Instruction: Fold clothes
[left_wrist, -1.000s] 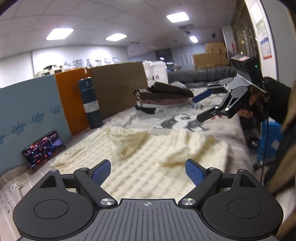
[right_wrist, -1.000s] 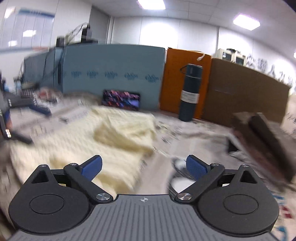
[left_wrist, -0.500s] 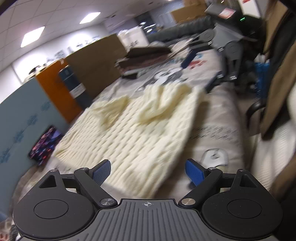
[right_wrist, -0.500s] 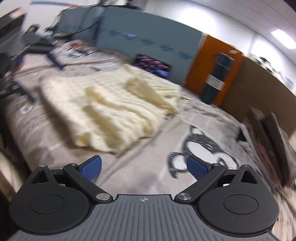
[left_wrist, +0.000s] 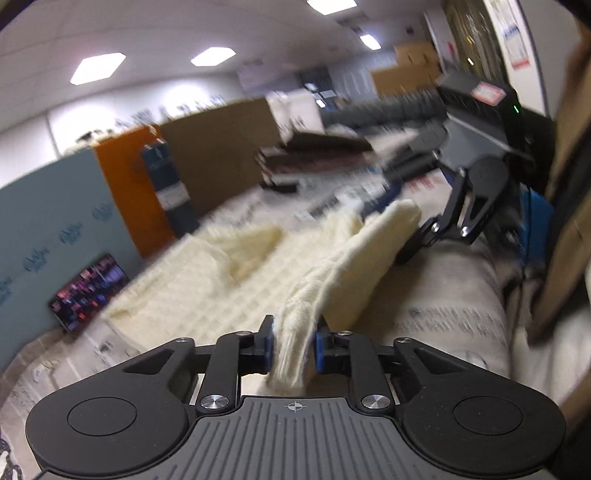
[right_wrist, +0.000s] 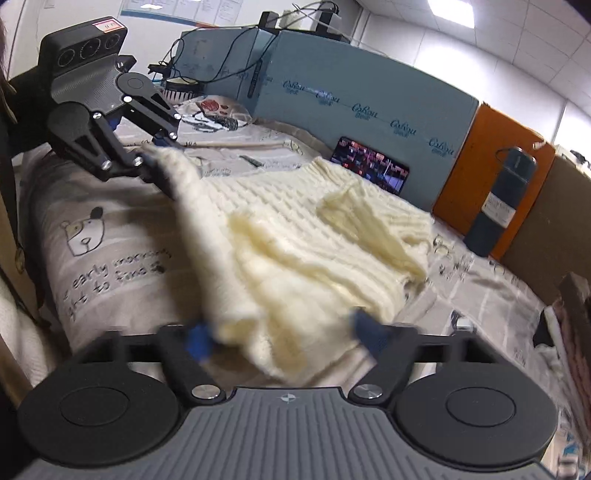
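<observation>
Cream knit sweater (right_wrist: 295, 236) spread on the printed bedsheet (right_wrist: 110, 251), your left gripper (left_wrist: 292, 347) clamped on its near hem, your right gripper (right_wrist: 284, 332) blurred around another edge, grip unclear, blue foam board (right_wrist: 354, 110), phone (right_wrist: 369, 170) and flask (right_wrist: 506, 199) behind, bare sheet alongside.

Chunky cream knit sweater (right_wrist: 295, 240)

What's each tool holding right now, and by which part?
Left tool: shut on the sweater, pinching its near edge at one corner. Right tool: around the other end of that edge, fingers blurred; cannot tell whether it grips.
</observation>
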